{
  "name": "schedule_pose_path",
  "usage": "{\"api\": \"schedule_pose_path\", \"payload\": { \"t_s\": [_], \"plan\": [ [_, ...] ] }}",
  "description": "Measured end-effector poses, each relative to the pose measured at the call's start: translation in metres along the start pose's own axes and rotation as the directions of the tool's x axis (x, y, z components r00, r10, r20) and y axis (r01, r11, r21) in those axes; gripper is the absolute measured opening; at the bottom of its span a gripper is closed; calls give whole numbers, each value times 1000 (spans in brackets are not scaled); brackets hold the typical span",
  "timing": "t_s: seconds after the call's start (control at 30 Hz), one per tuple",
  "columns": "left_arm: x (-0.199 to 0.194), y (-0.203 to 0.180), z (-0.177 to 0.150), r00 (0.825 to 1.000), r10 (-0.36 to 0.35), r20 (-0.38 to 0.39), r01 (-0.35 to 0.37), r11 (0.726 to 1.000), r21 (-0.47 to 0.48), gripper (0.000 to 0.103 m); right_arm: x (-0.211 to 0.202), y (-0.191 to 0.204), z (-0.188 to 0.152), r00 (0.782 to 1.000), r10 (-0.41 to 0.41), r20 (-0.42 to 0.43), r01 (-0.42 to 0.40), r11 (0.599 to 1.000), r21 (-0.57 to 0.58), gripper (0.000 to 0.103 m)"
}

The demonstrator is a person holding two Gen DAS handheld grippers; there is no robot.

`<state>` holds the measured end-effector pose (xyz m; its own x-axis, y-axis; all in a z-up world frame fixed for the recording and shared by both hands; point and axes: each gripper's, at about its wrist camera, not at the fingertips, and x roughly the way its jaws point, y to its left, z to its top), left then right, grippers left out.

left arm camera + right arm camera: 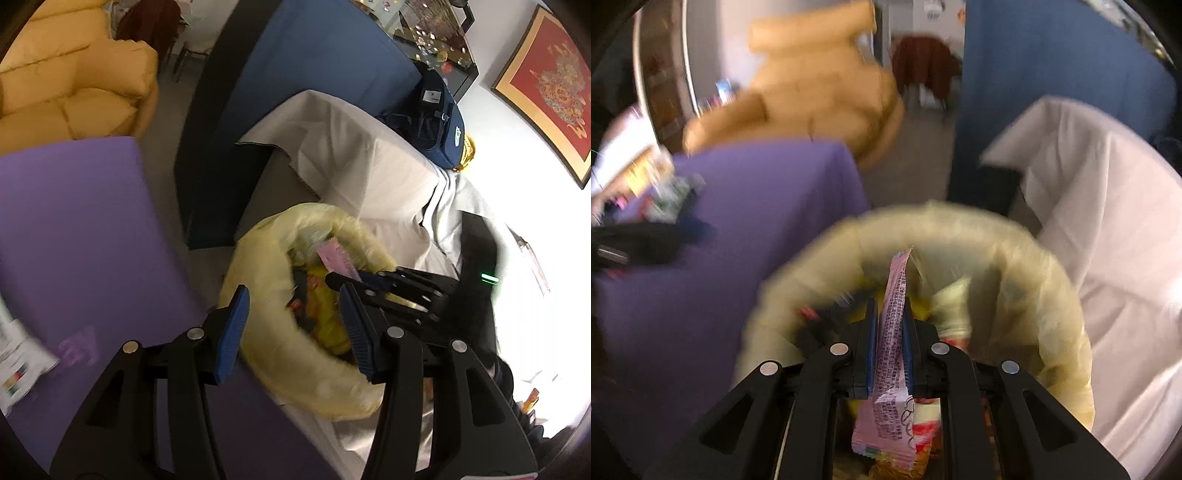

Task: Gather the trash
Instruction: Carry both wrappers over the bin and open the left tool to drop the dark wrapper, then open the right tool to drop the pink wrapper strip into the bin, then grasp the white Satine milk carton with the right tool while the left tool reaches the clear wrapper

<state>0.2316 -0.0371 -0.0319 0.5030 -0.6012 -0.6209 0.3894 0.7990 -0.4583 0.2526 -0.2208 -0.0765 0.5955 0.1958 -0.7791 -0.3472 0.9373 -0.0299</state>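
Purple cloth covered the surface just left of the bin, and a white sheet draped the furniture beyond the bin, with a yellow sofa well past the surface. Everything here turned on that bin: a yellow liner bag was folded out over its rim, mouth held wide so trash could drop straight in. Down inside it lay a heap of yellow and red wrappers already.

And there was the right gripper, poised directly above the bin's mouth, fingers narrowed hard on a pink wrapper. The pads pinched it flat across its middle, so one crimped end stood up beyond the fingers and the printed end hung back toward the camera. That edge-on clamp looked chosen to keep a thin, floppy packet from slipping on the way over. It had not been let go; my read was that release came next, and from over the bin's centre it should fall cleanly in.

The left gripper hung over the near rim of the bin, fingers spread wide and carrying nothing, one pad outside the liner and one above the opening. Left of the bin, at the surface's far edge, blurred packets and papers sat on the cloth, likely more to collect.
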Motion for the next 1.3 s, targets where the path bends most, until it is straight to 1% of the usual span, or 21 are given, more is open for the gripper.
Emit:
{"api": "schedule_pose_path", "payload": {
  "t_s": [0.03,0.07,0.13,0.2,0.23,0.3,0.33,0.4,0.47,0.53,0.6,0.67,0.7,0.77,0.9,0.93,1.0,1.13,1.2,1.3],
  "plan": [
    [-7,3,-5,1000,16,10,-17,1000,7,48,9,-6,-3,999,-39,-34,39,999,12,13],
    [-11,4,-8,999,28,18,-29,1000,11,48,11,-11,-6,998,-49,-47,50,998,32,13],
    [-20,12,-18,998,53,25,-53,998,13,50,9,-28,-9,997,-39,-59,46,992,121,13],
    [-26,20,-27,997,73,22,-73,997,0,50,1,-37,-11,999,-26,-46,33,988,153,13],
    [-29,25,-32,997,75,15,-75,997,-16,50,-2,-39,-11,999,0,-40,6,986,169,14],
    [-33,32,-37,997,79,8,-79,996,-40,50,-8,-41,-11,999,34,-35,-27,981,190,20],
    [-36,35,-40,997,83,7,-83,995,-49,50,-11,-40,-11,999,42,-25,-37,981,191,26],
    [-43,42,-42,995,98,15,-97,993,-67,50,-21,-38,-6,999,38,0,-38,983,177,33],
    [-51,48,-45,993,114,33,-111,991,-80,50,-29,-36,-5,999,34,20,-37,984,176,45],
    [-62,51,-47,990,129,56,-124,988,-89,50,-36,-40,0,998,39,51,-49,980,195,47],
    [-71,54,-48,988,136,75,-129,987,-93,50,-46,-41,5,995,42,89,-61,974,219,47],
    [-81,57,-51,983,150,103,-140,985,-97,50,-53,-36,6,991,62,122,-89,970,226,50],
    [-85,59,-53,979,164,117,-154,983,-96,50,-57,-30,7,988,77,136,-106,969,221,52],
    [-94,65,-57,969,201,147,-188,978,-94,50,-62,-16,11,985,106,138,-131,973,188,52],
    [-107,87,-64,955,246,166,-226,965,-132,50,-67,31,15,983,121,140,-133,987,84,52],
    [-110,94,-66,951,260,168,-236,960,-148,50,-65,41,16,982,130,136,-140,988,67,53],
    [-117,109,-71,944,287,165,-257,949,-183,50,-56,64,20,977,182,112,-186,982,28,52],
    [-132,128,-82,937,305,167,-264,937,-229,50,-41,110,28,968,238,84,-235,971,-41,53],
    [-141,137,-88,931,324,169,-279,929,-241,50,-35,133,34,958,274,83,-268,960,-77,53],
    [-154,150,-97,928,328,178,-273,921,-277,50,-29,164,45,932,354,78,-344,932,-113,53]
  ]
}}
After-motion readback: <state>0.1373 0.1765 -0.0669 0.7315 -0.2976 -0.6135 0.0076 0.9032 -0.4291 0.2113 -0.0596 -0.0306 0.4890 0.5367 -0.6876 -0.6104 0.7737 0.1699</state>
